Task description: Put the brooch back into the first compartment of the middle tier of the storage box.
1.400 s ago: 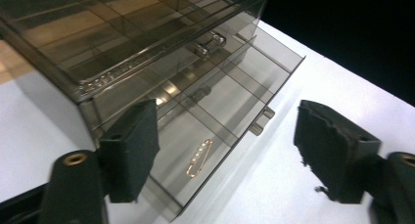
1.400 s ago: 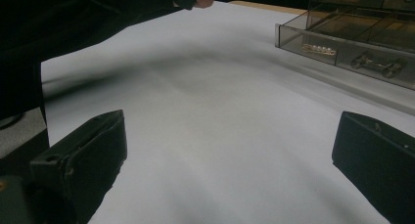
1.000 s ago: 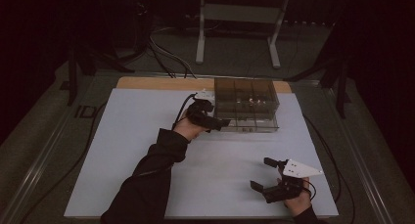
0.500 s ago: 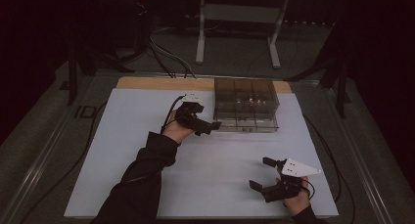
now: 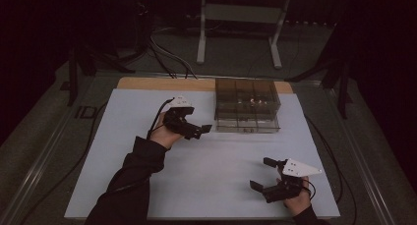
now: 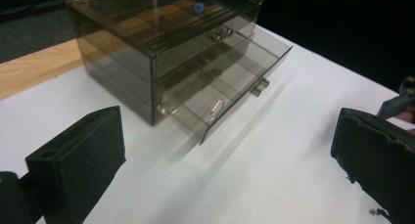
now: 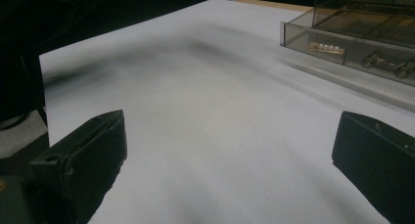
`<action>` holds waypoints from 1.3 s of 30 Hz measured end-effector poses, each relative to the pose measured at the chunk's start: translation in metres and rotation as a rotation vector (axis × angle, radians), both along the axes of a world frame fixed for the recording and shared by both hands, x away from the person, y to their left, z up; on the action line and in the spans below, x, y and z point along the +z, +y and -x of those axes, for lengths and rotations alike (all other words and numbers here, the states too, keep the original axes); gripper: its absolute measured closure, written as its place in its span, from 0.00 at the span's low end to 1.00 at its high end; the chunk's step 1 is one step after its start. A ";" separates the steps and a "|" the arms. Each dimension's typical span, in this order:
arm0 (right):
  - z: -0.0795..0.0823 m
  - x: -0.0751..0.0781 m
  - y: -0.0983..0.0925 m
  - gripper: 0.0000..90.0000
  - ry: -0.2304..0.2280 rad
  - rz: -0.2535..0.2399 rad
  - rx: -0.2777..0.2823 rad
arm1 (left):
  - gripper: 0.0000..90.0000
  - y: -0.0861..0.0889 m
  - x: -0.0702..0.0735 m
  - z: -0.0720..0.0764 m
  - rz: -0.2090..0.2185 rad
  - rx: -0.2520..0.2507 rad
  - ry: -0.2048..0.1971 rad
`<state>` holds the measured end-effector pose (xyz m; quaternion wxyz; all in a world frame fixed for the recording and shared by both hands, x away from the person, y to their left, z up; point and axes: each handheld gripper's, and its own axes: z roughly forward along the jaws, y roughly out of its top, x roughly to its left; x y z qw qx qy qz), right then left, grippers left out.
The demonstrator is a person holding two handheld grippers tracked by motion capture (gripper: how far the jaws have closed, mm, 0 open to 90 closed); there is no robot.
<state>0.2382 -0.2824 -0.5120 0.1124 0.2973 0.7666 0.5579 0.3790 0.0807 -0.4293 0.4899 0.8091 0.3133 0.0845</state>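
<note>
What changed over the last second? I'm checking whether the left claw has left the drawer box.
The left claw drew back from the smoky drawer box toward the table's left; its jaws have just been opening, with nothing between them. The lower drawer stands pulled out. The right claw stayed open and in place.

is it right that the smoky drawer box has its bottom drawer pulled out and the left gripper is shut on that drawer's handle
Not quite. The drawer box does have its bottom drawer pulled part way out, but the left gripper is not on the handle. The left gripper view shows its jaws wide open with nothing between them, apart from the drawer; they have just been opening.
</note>
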 end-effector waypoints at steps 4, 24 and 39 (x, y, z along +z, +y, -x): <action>0.000 0.000 0.001 0.00 0.000 0.004 0.003 | 0.00 0.011 -0.001 0.005 0.018 0.020 -0.004; 0.000 0.000 0.002 0.00 0.002 0.006 0.003 | 0.00 0.058 -0.011 0.039 -0.014 0.079 -0.026; 0.000 0.000 0.004 0.00 0.002 0.016 0.000 | 0.00 0.098 -0.033 0.068 0.031 0.134 -0.006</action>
